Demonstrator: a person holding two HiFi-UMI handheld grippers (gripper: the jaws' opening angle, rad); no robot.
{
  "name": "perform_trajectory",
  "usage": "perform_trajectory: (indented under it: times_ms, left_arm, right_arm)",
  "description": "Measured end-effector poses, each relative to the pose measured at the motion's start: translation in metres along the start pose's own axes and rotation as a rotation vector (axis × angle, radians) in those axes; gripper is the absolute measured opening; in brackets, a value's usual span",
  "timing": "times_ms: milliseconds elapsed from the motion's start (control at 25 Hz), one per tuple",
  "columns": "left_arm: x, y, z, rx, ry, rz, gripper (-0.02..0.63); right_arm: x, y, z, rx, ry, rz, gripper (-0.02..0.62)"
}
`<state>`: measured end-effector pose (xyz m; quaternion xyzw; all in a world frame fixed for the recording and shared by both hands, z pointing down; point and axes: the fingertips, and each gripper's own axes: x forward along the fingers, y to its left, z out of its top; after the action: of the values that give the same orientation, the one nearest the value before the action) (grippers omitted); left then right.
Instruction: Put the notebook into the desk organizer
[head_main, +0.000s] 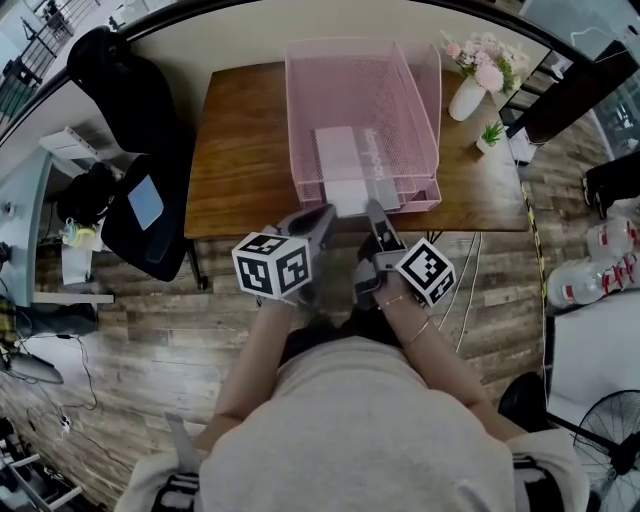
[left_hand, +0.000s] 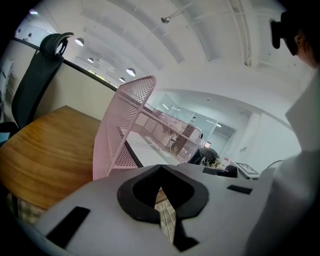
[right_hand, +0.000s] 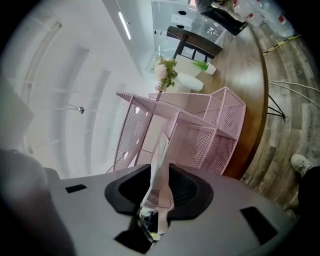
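Observation:
A pink mesh desk organizer (head_main: 300, 120) stands on the wooden table (head_main: 240, 150). The pale notebook (head_main: 345, 165) lies flat in its lower tray, with its near end sticking out past the table's front edge. My right gripper (head_main: 375, 212) reaches that end. In the right gripper view the notebook's thin edge (right_hand: 161, 150) runs between its jaws (right_hand: 160, 175), which stand open with gaps at both sides. My left gripper (head_main: 322, 215) hovers just left of the notebook's end. It is shut on nothing (left_hand: 161, 172). The organizer's side wall (left_hand: 120, 135) rises ahead of it.
A black office chair (head_main: 130, 150) stands left of the table. A white vase with flowers (head_main: 470, 85) and a small potted plant (head_main: 490, 135) sit at the table's right end. Water bottles (head_main: 600, 260) and a fan (head_main: 600, 440) are on the floor at the right.

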<state>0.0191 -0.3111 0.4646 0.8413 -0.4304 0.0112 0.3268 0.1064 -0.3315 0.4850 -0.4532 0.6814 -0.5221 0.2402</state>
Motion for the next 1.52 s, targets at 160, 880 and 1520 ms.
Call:
perform_trajectory:
  times_ms: [160,880,1520]
  left_arm:
    - [-0.006,-0.006,-0.003,-0.013,-0.006,-0.020,0.012]
    - [-0.013,-0.004,-0.008,-0.018,0.009,-0.037,0.012]
    - [-0.002,0.003,-0.006,-0.022,0.027,-0.031,0.012]
  right_arm:
    - [-0.006,0.002,0.000,0.003,-0.018,0.007,0.083]
    - [-0.002,0.012,-0.019,0.067,0.004,0.065,0.005]
    - [0.018,0.000,-0.012,0.083,-0.035,-0.004,0.066]
